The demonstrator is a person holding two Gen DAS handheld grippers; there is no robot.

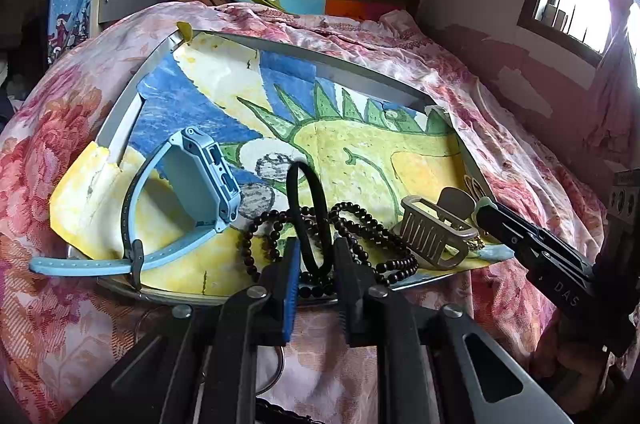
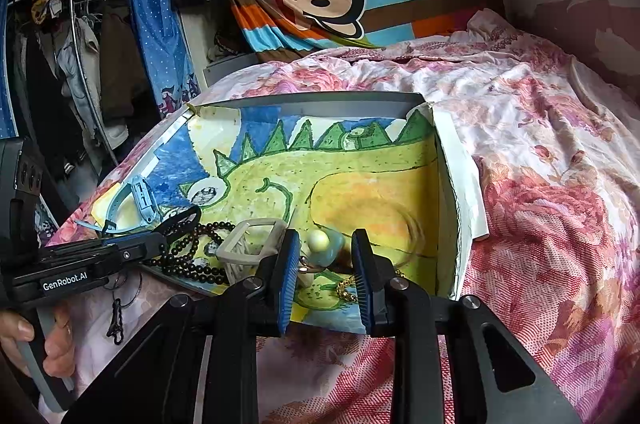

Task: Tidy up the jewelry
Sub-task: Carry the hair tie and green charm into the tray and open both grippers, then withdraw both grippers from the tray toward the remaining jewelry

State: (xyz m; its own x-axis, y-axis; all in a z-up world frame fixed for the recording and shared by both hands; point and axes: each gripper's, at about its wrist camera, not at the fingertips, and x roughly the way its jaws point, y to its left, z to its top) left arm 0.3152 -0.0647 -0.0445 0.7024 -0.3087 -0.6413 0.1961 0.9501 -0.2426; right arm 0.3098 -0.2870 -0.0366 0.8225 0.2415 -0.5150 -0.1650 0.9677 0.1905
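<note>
Hiding behind left claw (image 1: 316, 260): beads (image 1: 360, 224).

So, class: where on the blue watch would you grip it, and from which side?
Grip the blue watch by its boxy case, coming from above across the two long side walls. It stands on edge, propped by its looped strap, so those flat faces are exposed; the thin strap would flex.

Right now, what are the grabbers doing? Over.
Left gripper open, straddling black hair tie. Right gripper open around pearl charm. Beads underneath.
</note>
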